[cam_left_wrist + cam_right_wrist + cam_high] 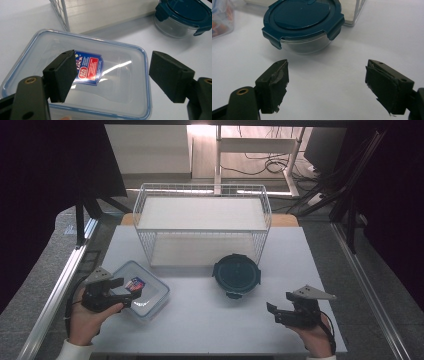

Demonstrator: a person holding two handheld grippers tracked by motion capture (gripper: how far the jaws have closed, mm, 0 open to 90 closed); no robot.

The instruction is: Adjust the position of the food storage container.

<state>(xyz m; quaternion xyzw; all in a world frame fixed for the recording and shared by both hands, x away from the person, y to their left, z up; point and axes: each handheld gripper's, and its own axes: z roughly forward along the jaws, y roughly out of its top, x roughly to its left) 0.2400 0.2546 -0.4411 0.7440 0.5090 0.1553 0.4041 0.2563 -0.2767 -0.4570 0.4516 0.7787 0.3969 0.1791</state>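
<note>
Rectangular lidded container (141, 291) sitting near table (210, 325) left edge; round lidded container (236, 275) lying centre, wire basket (202, 222) standing behind.

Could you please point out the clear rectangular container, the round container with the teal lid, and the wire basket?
Clear rectangular container (115, 75): left gripper view, on its transparent lid.
Round container (302, 12): right gripper view, on the teal lid's top.
Wire basket (202, 187): high view, on the far top rim.

- Rectangular container (100, 75): near edge cut off by bottom of left gripper view; label (87, 67) partly hidden behind jaw.
- Round container (182, 17): top cropped there.
</note>
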